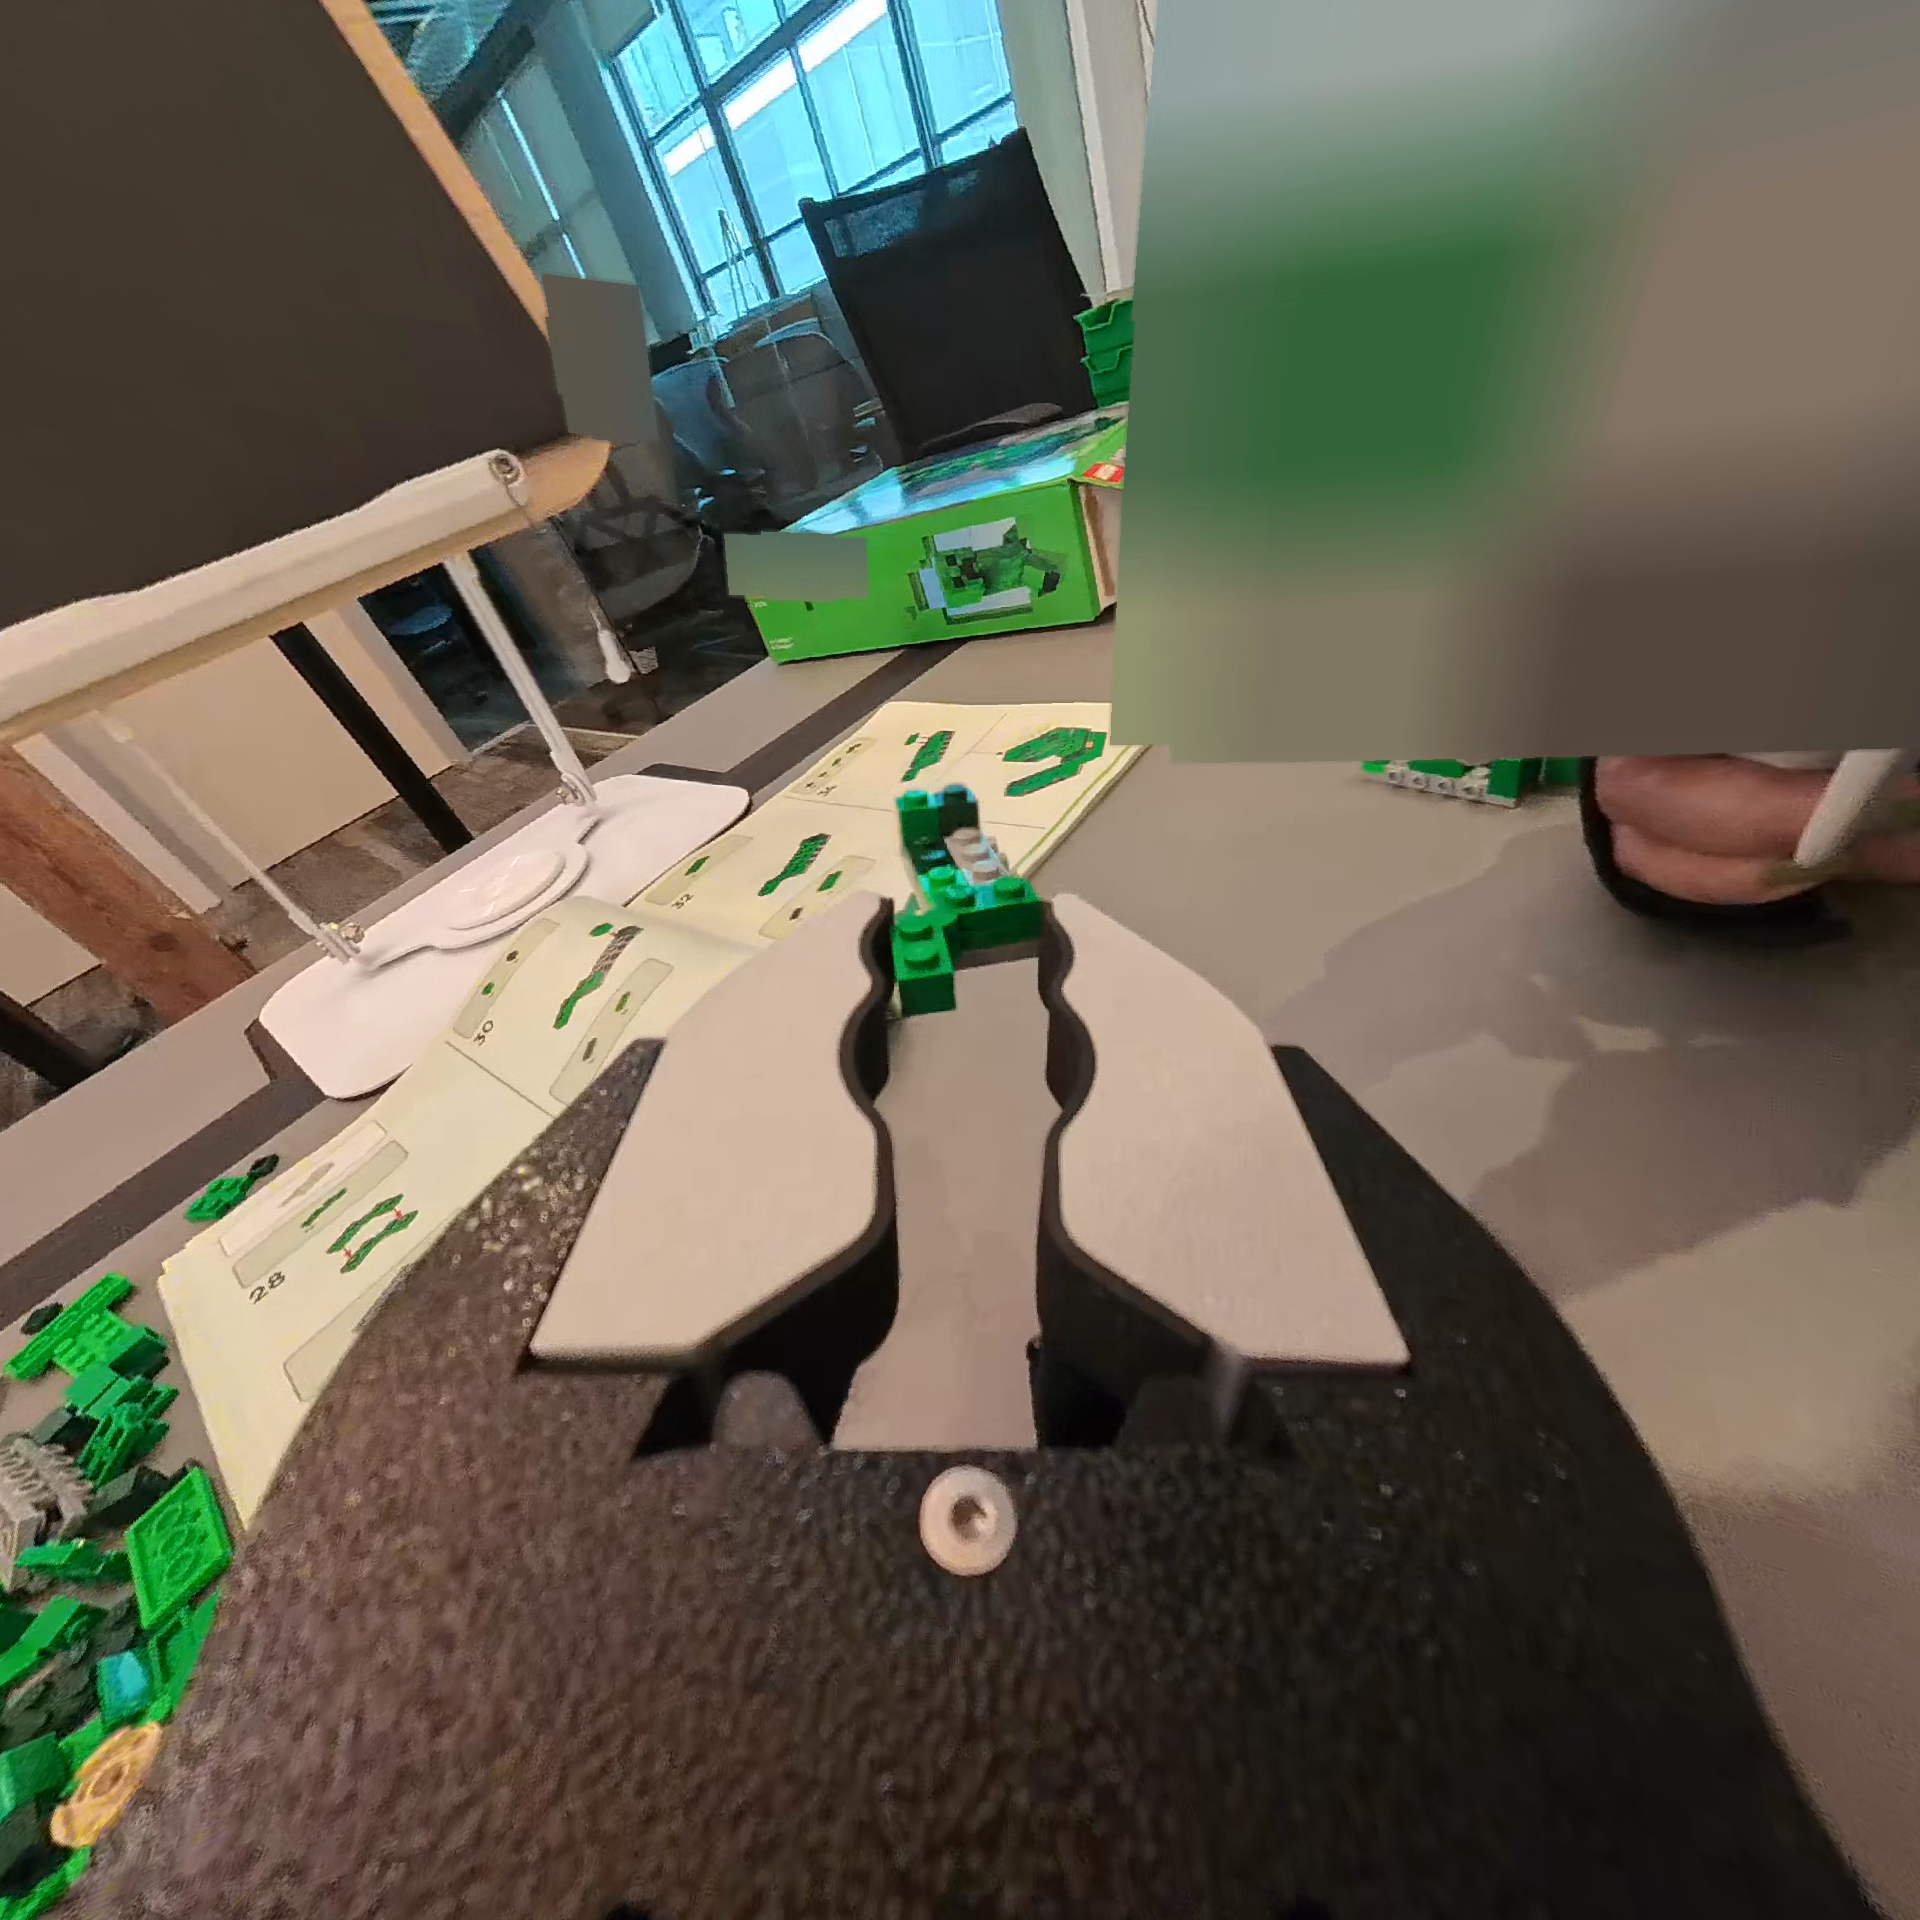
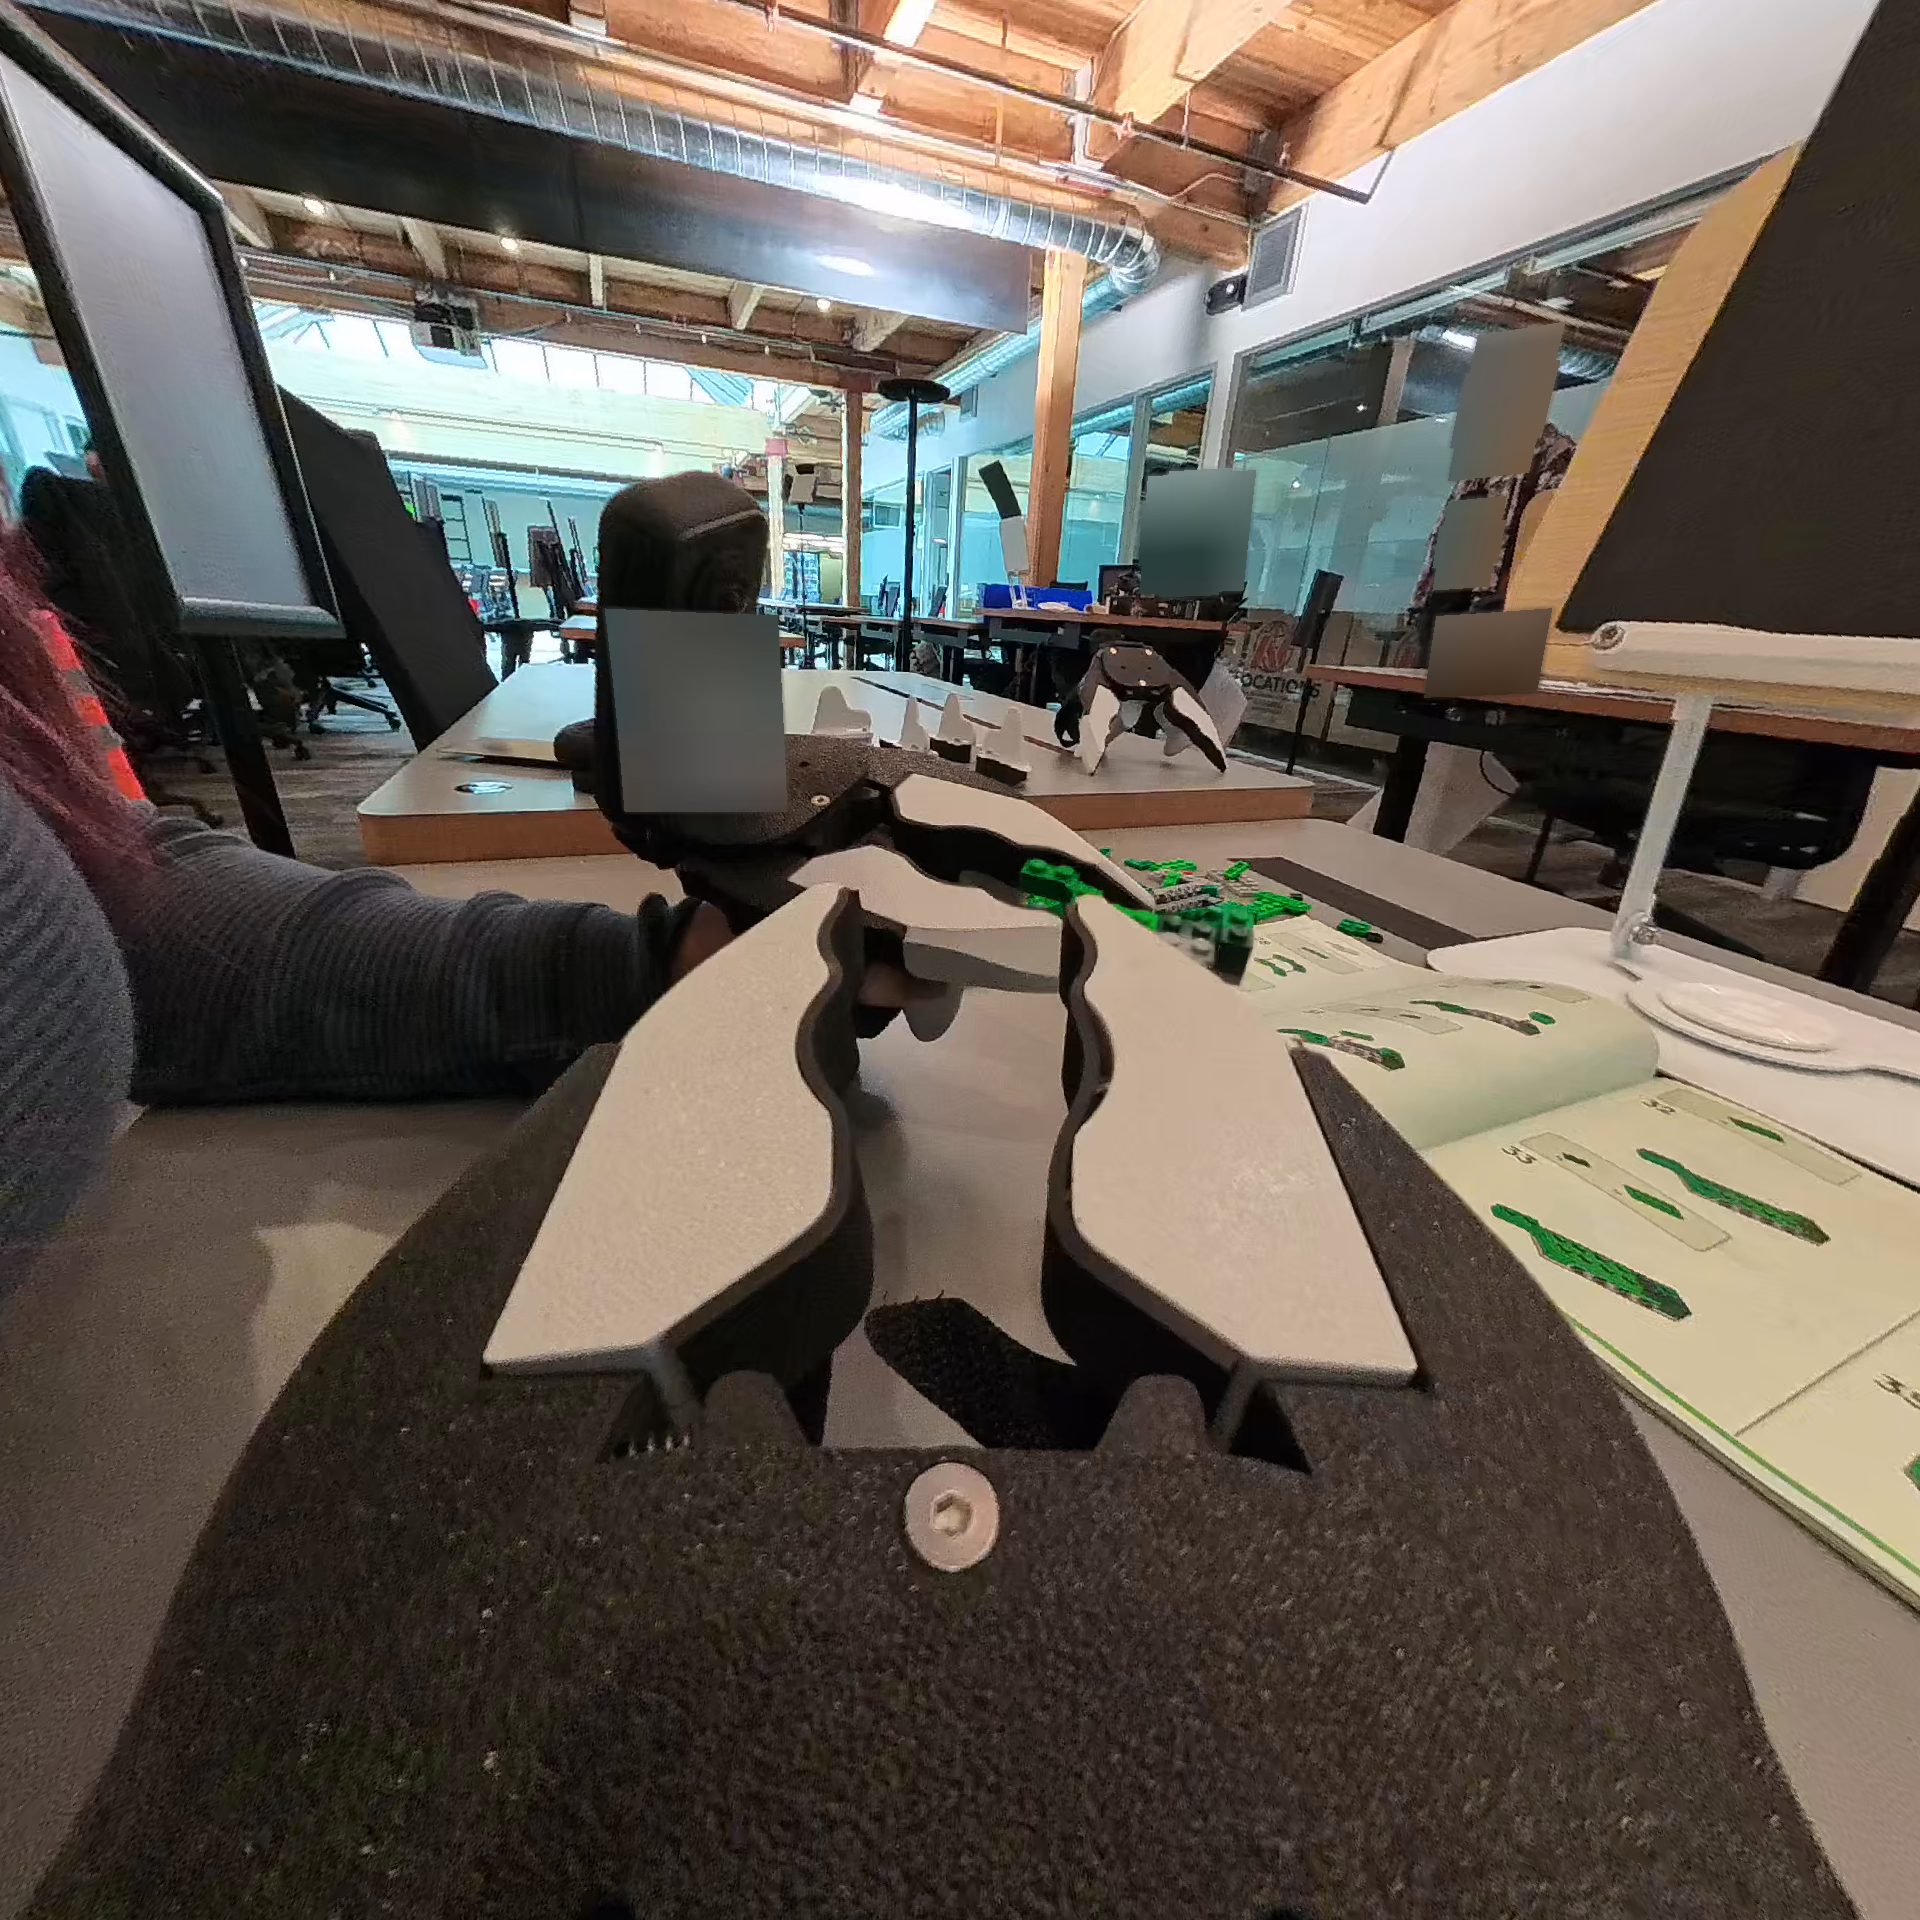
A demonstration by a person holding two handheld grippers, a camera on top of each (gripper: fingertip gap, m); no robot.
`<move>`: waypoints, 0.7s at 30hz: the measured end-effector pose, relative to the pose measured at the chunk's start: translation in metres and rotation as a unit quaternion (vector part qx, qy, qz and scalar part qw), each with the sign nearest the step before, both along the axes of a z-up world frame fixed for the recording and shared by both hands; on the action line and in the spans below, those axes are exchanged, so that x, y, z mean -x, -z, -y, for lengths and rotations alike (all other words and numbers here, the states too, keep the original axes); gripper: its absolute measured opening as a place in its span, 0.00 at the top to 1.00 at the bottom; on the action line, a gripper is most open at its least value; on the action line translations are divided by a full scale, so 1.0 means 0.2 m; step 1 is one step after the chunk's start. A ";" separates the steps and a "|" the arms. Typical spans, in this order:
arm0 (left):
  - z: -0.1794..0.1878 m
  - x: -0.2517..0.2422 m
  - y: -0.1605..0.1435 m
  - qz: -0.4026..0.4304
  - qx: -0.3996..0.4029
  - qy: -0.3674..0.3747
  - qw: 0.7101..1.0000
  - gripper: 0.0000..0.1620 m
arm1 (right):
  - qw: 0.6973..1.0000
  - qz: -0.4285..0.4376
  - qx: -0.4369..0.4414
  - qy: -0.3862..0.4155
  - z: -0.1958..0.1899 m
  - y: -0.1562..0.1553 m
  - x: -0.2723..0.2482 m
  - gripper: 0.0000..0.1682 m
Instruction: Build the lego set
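My left gripper is shut on a small green lego assembly with a grey piece on top, held just above the grey table. In the right wrist view the left gripper shows farther off, with the assembly sticking out of its tips. My right gripper is open and empty, low over the table and pointing at the left gripper. A pile of loose green bricks lies at the left; it also shows in the right wrist view.
An open instruction booklet lies under and beyond the left gripper. A white lamp base stands beside it. A green lego box sits at the far edge. A part-built green and grey piece lies near a hand.
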State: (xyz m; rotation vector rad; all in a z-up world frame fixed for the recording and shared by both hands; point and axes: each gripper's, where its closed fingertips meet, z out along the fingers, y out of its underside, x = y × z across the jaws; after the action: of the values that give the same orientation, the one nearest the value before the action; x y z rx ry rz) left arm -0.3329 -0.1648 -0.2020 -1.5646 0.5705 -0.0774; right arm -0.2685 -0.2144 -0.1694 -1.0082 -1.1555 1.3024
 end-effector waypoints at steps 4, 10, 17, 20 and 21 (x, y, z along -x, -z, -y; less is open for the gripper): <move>0.00 -0.03 0.03 -0.014 0.014 0.012 1.000 0.84 | 1.000 -0.002 -0.023 0.017 0.00 0.00 0.01 0.78; 0.01 -0.03 0.02 -0.011 0.007 0.013 1.000 0.84 | 0.998 -0.001 -0.049 0.024 0.02 0.01 0.01 0.78; 0.01 -0.03 0.02 -0.013 0.006 0.017 1.000 0.84 | 0.998 -0.001 -0.053 0.022 0.03 0.01 0.01 0.78; 0.01 -0.04 0.02 -0.020 0.007 0.017 1.000 0.84 | 0.998 -0.001 -0.054 0.022 0.03 0.01 0.01 0.79; 0.01 -0.04 0.02 -0.021 0.006 0.017 1.000 0.84 | 0.998 -0.001 -0.055 0.021 0.03 0.01 0.01 0.79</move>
State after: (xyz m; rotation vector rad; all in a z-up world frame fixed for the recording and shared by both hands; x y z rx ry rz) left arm -0.3252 -0.1673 -0.2067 -1.5722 0.6320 -0.0743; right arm -0.2706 -0.2203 -0.1708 -0.9449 -1.1848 1.1926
